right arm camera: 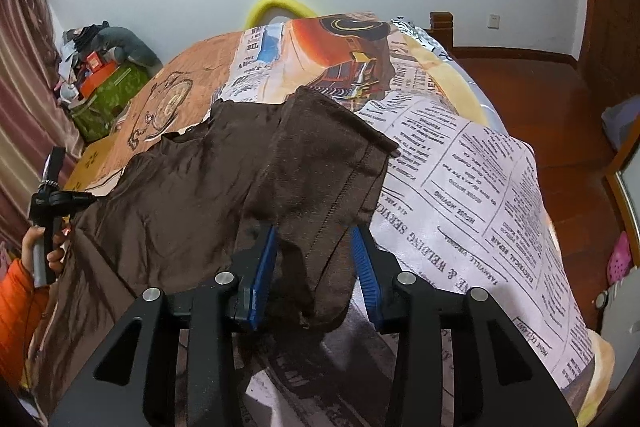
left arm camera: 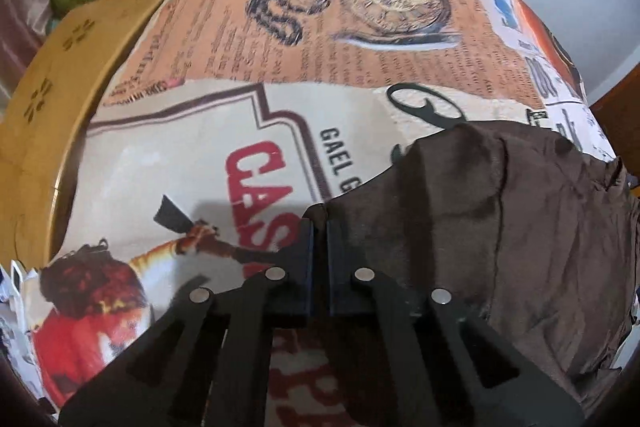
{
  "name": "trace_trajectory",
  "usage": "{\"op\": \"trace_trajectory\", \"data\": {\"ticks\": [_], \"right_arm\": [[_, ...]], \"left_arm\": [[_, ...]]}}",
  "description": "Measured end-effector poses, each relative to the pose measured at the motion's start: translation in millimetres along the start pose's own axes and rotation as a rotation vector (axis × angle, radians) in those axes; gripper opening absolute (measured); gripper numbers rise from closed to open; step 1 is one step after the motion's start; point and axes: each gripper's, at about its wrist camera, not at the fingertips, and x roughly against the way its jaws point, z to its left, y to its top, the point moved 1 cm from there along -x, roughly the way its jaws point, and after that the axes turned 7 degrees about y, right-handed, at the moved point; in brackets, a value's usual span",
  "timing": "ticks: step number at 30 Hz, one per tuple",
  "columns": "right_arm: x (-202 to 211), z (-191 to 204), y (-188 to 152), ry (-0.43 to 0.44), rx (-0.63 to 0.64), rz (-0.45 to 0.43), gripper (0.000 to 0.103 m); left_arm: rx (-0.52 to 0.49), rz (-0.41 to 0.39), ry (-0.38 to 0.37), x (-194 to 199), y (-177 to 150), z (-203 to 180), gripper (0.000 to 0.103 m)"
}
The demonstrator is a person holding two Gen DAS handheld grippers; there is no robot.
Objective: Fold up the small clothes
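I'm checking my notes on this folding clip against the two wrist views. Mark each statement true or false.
1. The left gripper is shut at the edge of the brown garment. True.
2. The garment is bright green. False: it is dark brown.
3. A folded-over part of the garment lies between the right gripper's blue pads, which stand apart. True.
4. The garment lies on a bare wooden floor. False: it lies on a printed bedspread.
5. A hand in an orange sleeve shows at the left of the right wrist view. True.
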Motion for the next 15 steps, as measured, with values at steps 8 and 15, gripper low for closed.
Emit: {"op": "trace_trajectory", "data": {"ticks": [8, 15], "right_arm": [[19.4, -1.9, 1.8, -0.015, 0.031, -0.042, 0.035], [26.9, -4.6, -1.2, 0.014, 0.026, -0.065, 0.035]], "left_arm": [[-0.037, -0.206, 0.018, 95.7, 20.2, -16.9, 0.004], [-0.132, -0.272, -0.069, 156.0, 17.8, -79.8, 0.004]]}}
